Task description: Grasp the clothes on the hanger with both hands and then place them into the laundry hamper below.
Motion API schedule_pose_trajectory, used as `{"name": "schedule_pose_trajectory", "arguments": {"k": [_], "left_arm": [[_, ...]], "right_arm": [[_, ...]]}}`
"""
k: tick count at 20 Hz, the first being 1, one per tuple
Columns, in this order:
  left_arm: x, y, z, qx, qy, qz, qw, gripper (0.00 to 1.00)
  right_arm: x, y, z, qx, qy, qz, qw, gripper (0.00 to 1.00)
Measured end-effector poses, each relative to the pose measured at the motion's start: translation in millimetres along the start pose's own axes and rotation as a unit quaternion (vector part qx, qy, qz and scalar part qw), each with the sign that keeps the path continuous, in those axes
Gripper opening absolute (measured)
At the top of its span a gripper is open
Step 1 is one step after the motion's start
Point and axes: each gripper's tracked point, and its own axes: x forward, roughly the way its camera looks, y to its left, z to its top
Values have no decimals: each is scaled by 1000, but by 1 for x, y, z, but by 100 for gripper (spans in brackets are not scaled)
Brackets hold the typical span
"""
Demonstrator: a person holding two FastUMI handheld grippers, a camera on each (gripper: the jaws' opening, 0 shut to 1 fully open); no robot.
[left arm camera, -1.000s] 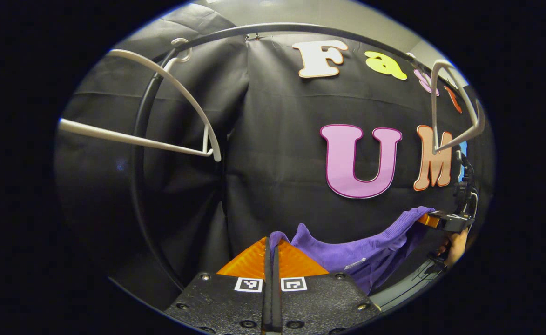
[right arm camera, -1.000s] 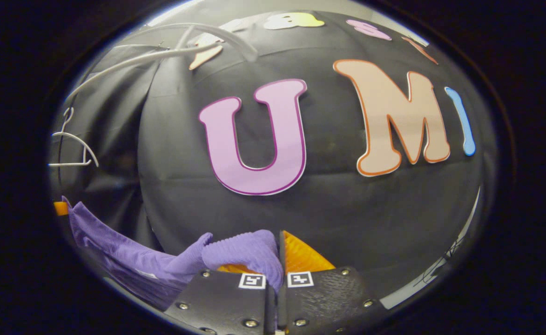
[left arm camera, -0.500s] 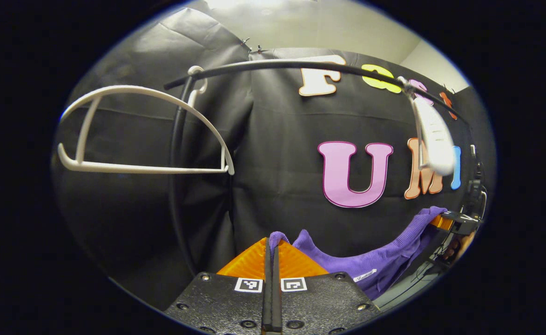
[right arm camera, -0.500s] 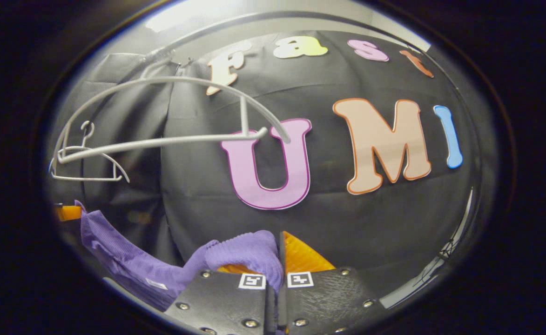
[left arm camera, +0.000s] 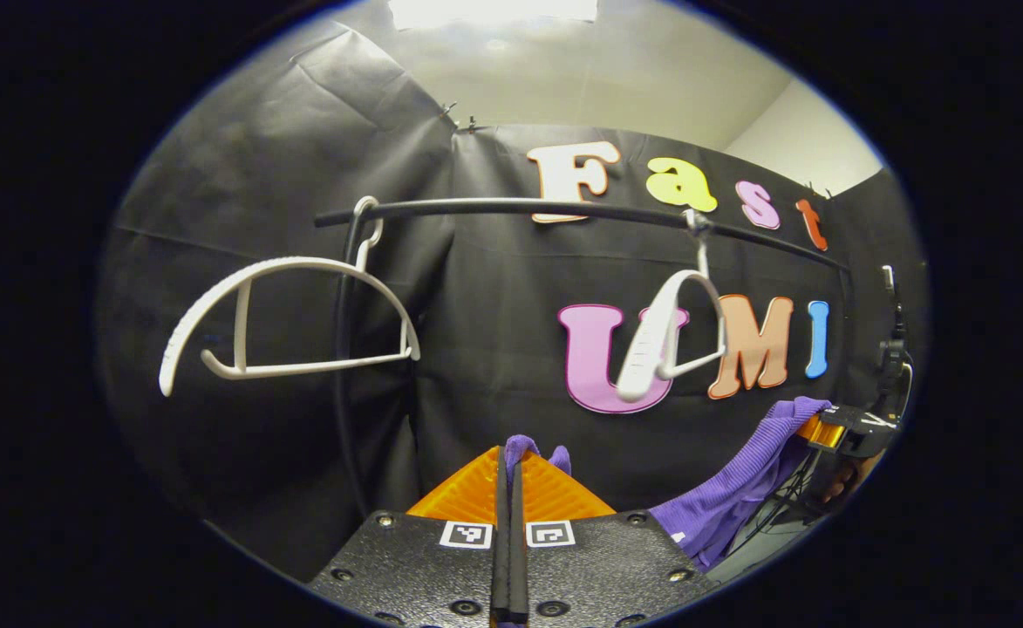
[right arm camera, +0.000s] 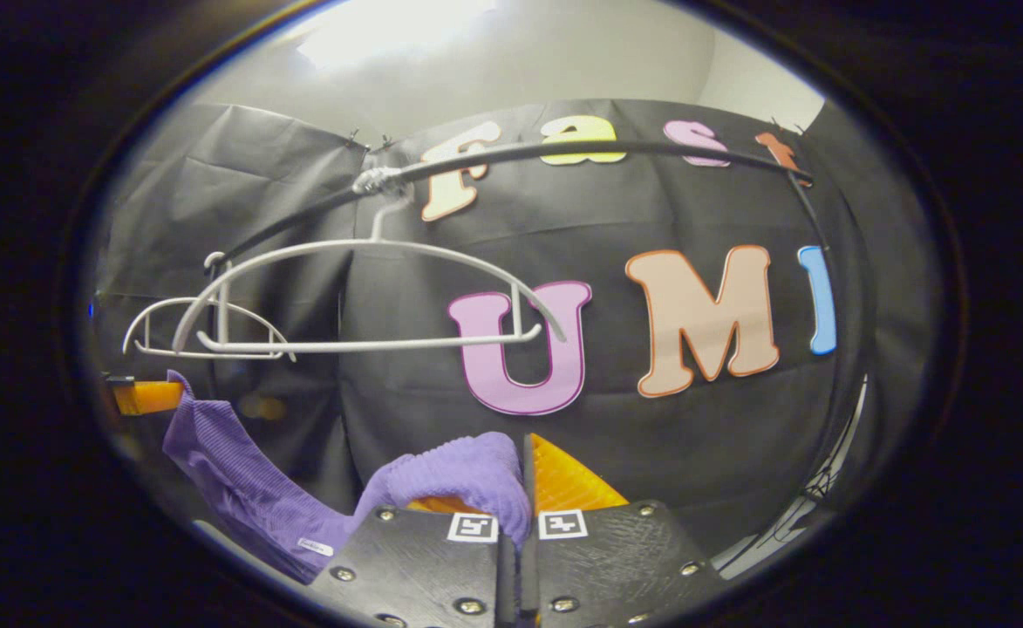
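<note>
- Left gripper point(left arm camera: 508, 488) and right gripper point(right arm camera: 520, 488) each pinch the purple knit top point(right arm camera: 241, 497), spreading it between them for lowering.
- White hangers point(right arm camera: 363, 296) hang bare on the rail point(left arm camera: 563, 209).

The small white tag point(right arm camera: 314, 547) on the garment point(right arm camera: 241, 488) is unreadable.
</note>
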Motion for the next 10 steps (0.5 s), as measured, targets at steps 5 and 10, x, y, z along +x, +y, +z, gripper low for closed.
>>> {"name": "schedule_pose_trajectory", "arguments": {"k": [5, 10], "left_arm": [[-20, -56, 28, 7, -29, -38, 999, 0], [-25, -115, 37, 8, -30, -74, 997, 0]], "right_arm": [[-45, -11, 27, 6, -13, -30, 999, 0], [-85, -16, 43, 18, -22, -39, 999, 0]]}}
